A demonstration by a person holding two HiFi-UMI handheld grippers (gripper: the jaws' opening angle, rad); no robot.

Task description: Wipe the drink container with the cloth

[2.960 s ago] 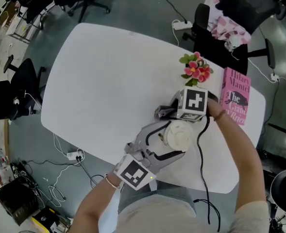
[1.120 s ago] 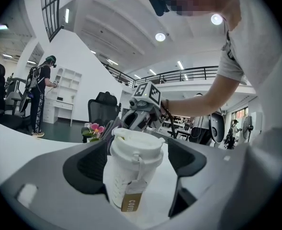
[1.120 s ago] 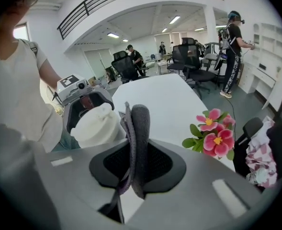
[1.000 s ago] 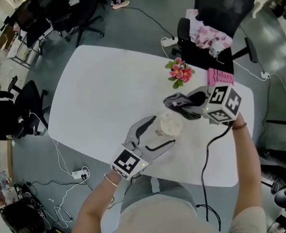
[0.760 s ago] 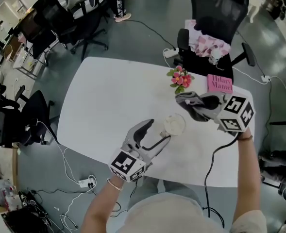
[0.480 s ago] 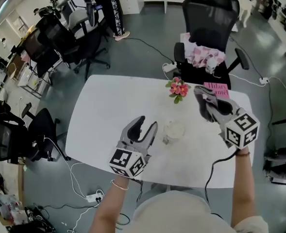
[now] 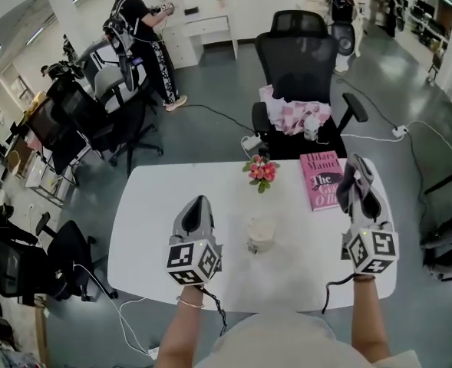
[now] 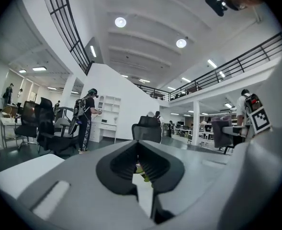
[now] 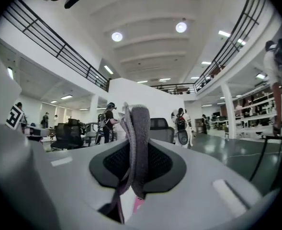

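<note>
you are gripping the cloth (image 9: 140, 143) in the right tongs (image 7: 358, 171), and the left tongs (image 7: 197, 204) are just finishing clenching on nothing.

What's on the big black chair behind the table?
A crumpled pink-and-white flowery fabric lies on the seat of the black office chair; whatever is beneath it is covered.

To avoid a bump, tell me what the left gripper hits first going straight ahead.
Probably nothing nearby: the left gripper points level above the table, likely passing over the flowers toward the black chair.
</note>
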